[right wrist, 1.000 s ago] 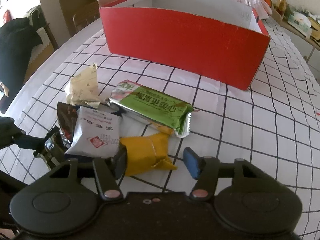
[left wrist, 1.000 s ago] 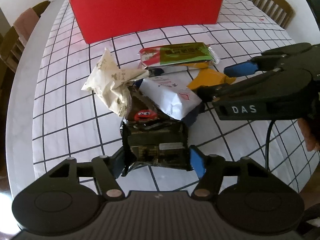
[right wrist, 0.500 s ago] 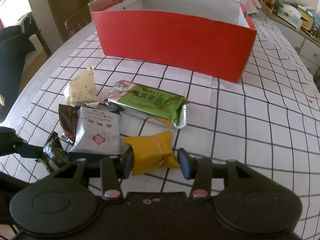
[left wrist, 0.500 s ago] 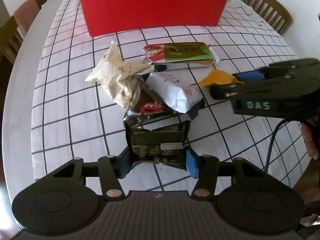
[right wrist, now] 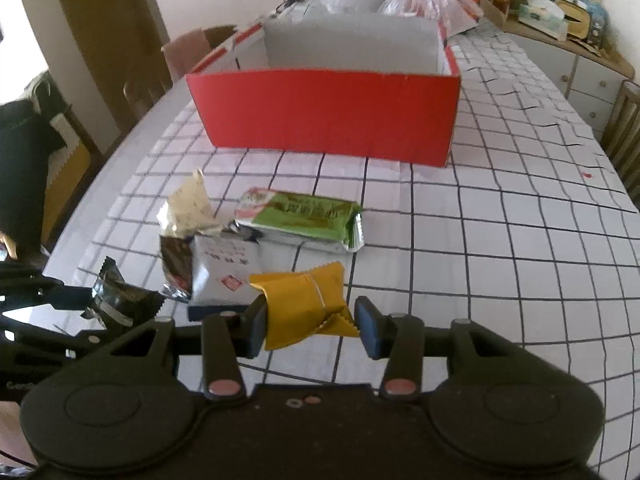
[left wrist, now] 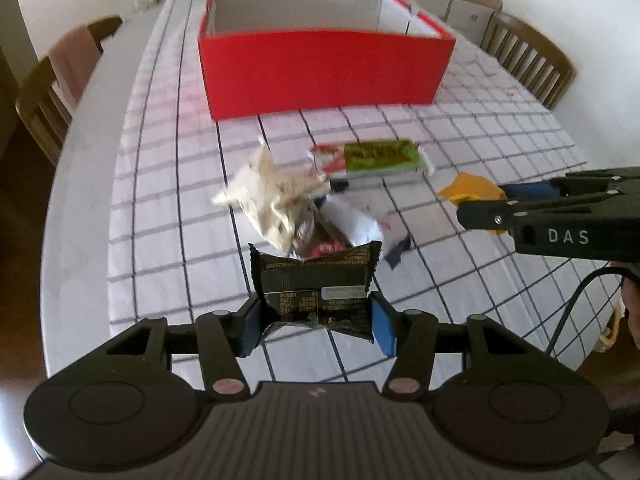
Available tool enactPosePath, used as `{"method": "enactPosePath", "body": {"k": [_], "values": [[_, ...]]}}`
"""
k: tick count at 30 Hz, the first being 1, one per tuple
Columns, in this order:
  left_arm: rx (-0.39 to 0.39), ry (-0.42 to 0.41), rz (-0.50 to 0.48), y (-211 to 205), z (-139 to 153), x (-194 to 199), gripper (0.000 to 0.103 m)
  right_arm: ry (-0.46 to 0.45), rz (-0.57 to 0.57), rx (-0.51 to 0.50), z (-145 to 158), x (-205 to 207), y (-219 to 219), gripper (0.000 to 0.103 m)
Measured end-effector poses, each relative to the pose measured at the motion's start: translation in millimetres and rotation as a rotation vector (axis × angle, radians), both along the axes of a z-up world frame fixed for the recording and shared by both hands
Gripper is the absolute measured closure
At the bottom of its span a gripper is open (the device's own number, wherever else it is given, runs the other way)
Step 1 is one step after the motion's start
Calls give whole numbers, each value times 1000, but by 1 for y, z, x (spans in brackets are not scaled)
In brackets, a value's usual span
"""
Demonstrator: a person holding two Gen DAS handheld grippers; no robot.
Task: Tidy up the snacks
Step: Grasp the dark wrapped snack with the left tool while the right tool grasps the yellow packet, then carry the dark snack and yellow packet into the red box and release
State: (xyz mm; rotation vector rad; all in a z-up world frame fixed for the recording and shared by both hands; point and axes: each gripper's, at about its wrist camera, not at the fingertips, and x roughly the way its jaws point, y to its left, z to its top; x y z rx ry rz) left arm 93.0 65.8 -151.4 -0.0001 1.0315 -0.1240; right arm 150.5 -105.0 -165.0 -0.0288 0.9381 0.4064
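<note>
Left tongs (left wrist: 316, 320) grip a black packet (left wrist: 314, 286); right tongs (right wrist: 310, 326) grip a yellow packet (right wrist: 306, 306) (both clear of the tabletop (right wrist: 480, 264)).

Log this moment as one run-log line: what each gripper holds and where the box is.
left gripper: shut on black foil snack packet | right gripper: shut on yellow wrapped snack | red cardboard box: beyond pile, open

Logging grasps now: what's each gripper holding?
Left gripper: shut on the black snack packet.
Right gripper: shut on the yellow snack packet.
</note>
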Motion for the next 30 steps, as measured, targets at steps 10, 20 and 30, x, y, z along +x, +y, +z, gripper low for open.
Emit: {"method": "enactPosePath", "body": {"k": [10, 20, 30], "values": [[1, -110, 9, 15, 40, 3, 48, -63, -31, 17, 40, -11, 2, 59], [-6, -195, 8, 16, 80, 24, 48, -151, -37, 7, 77, -1, 7, 59], [-26, -233, 48, 19, 114, 69, 48, -230, -5, 0, 109, 35, 6, 59]]}}
